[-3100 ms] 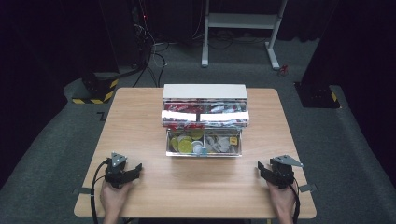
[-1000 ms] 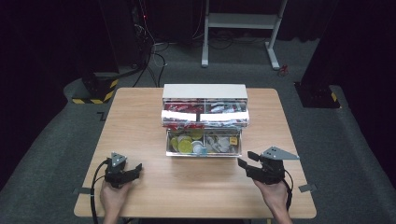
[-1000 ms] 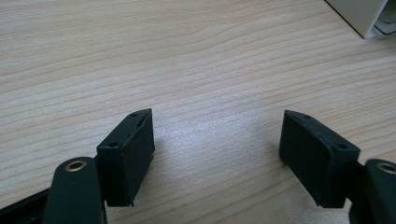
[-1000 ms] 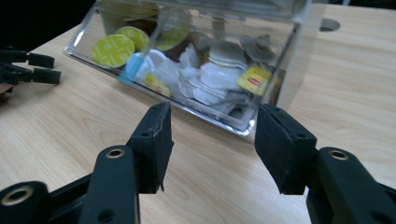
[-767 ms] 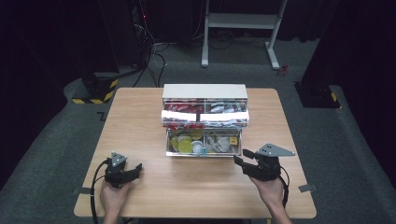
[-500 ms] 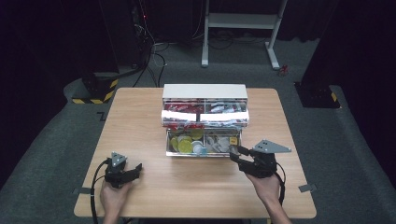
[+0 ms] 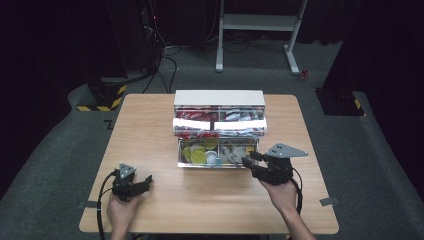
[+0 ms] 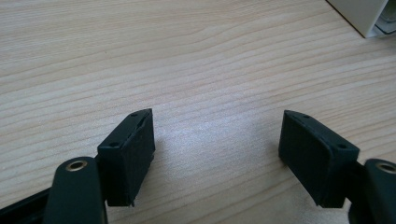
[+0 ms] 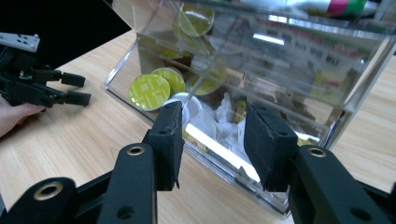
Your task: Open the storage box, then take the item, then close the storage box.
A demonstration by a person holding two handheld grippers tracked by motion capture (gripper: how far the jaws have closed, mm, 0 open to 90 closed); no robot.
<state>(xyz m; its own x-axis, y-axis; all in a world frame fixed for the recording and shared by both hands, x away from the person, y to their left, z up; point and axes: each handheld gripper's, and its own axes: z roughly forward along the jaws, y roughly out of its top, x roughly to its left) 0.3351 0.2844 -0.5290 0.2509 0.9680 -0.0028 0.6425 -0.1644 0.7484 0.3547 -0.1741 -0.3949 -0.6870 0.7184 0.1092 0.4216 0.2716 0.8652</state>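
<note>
A white drawer unit [image 7: 218, 98] stands mid-table with a clear upper drawer [image 7: 218, 126] partly out. Its clear lower drawer [image 7: 186, 162] is pulled out further and holds yellow-green round lids [image 7: 198, 155] and white packets [image 7: 235, 152]. My right gripper [image 7: 248, 161] is open at that drawer's front right corner. In the right gripper view its gripper [image 9: 210, 126] has its jaws just short of the clear front wall [image 9: 224, 156], with the lids [image 9: 149, 91] behind. My left gripper [image 7: 144, 181] rests open near the table's front left; in its own view the gripper [image 8: 215, 135] has only bare wood between the jaws.
The wooden table [image 7: 150, 130] has free room left and right of the unit. A corner of the white unit [image 8: 366, 18] shows in the left gripper view. The left gripper [image 9: 51, 86] appears far off in the right gripper view. Dark floor and a metal stand [image 7: 257, 22] lie beyond.
My right gripper has travelled left and forward from the table's front right to the open lower drawer's corner. The left gripper has stayed put.
</note>
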